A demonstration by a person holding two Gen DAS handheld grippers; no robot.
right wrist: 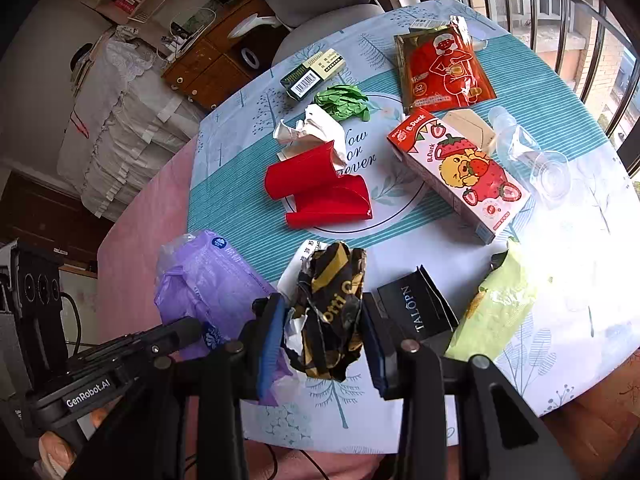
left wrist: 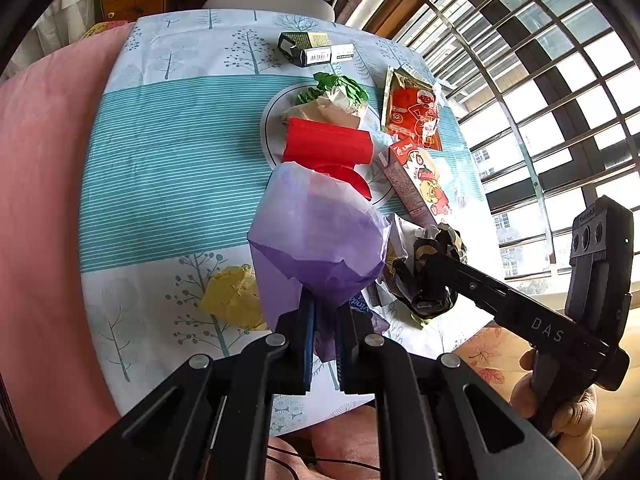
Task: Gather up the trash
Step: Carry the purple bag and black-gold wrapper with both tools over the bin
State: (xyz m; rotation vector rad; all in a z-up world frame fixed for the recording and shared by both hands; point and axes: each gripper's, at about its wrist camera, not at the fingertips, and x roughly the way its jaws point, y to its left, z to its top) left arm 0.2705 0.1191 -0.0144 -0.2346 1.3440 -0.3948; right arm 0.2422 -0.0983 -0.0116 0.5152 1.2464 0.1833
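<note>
My left gripper (left wrist: 322,320) is shut on the lower end of a purple plastic bag (left wrist: 320,236), which bulges up above the table. The right wrist view shows the same purple bag (right wrist: 208,280) at the left, with the left gripper (right wrist: 192,330) on it. My right gripper (right wrist: 324,320) is shut on a crumpled black and gold wrapper (right wrist: 332,304), its blue pads pressing both sides. In the left wrist view the right gripper (left wrist: 430,284) holds that wrapper (left wrist: 438,246) just right of the bag.
On the tree-print tablecloth (right wrist: 232,216) lie a folded red card (right wrist: 316,188), white paper (right wrist: 316,128), green paper (right wrist: 342,102), a cigarette pack (right wrist: 312,72), a red pouch (right wrist: 444,68), a strawberry carton (right wrist: 460,172), clear plastic (right wrist: 532,152), a black packet (right wrist: 420,308), a pale green packet (right wrist: 496,308) and yellow paper (left wrist: 236,296).
</note>
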